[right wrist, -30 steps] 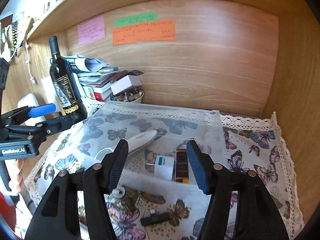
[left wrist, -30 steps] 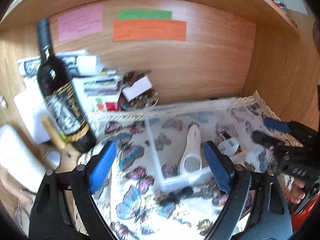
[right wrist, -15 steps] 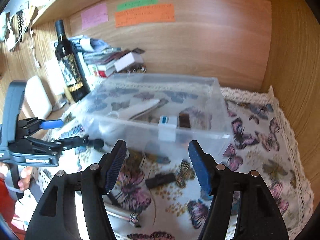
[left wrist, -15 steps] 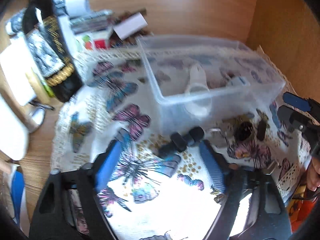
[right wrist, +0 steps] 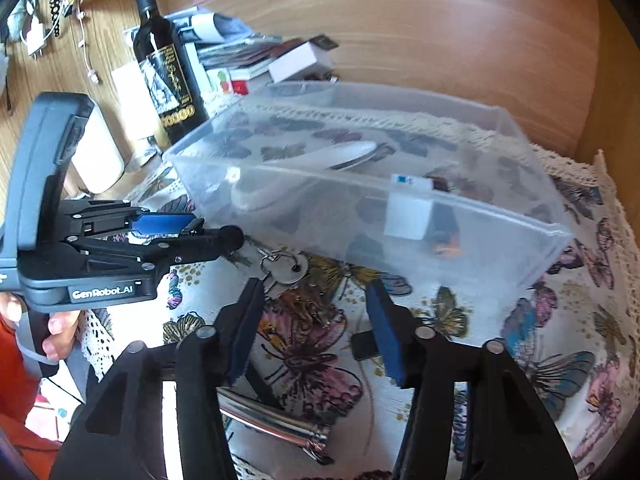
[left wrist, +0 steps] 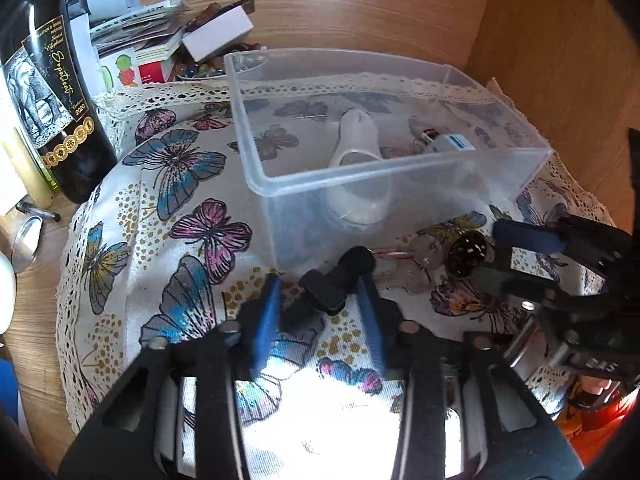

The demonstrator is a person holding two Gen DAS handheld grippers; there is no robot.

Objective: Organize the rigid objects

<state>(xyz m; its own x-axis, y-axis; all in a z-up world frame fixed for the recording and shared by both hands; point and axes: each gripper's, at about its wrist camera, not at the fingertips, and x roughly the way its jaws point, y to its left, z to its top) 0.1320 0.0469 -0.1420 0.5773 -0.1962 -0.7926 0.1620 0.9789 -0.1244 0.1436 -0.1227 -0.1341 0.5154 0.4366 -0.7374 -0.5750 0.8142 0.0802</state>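
A clear plastic bin (left wrist: 400, 176) (right wrist: 472, 216) stands on the butterfly cloth and holds a white handled tool (left wrist: 358, 148), a white charger (left wrist: 450, 144) and a small dark item. My left gripper (left wrist: 320, 300) straddles a black knobbed part (left wrist: 336, 280) lying in front of the bin; its pads stand close beside it, with a small gap still showing. It also shows in the right wrist view (right wrist: 200, 232). My right gripper (right wrist: 316, 320) is open above the cloth, near keys (right wrist: 286, 270), a small black stick (right wrist: 364, 346) and a metal cylinder (right wrist: 272, 424).
A wine bottle (left wrist: 52, 112) (right wrist: 164, 72) stands at the left, with stacked books and papers (left wrist: 160, 40) behind it. Wooden walls close the back and right. A dark round object (left wrist: 466, 252) lies by the keys. A spoon (left wrist: 26, 236) lies at the far left.
Both grippers have dropped low toward the cloth in front of the bin. My left gripper has narrowed around the black knobbed part.
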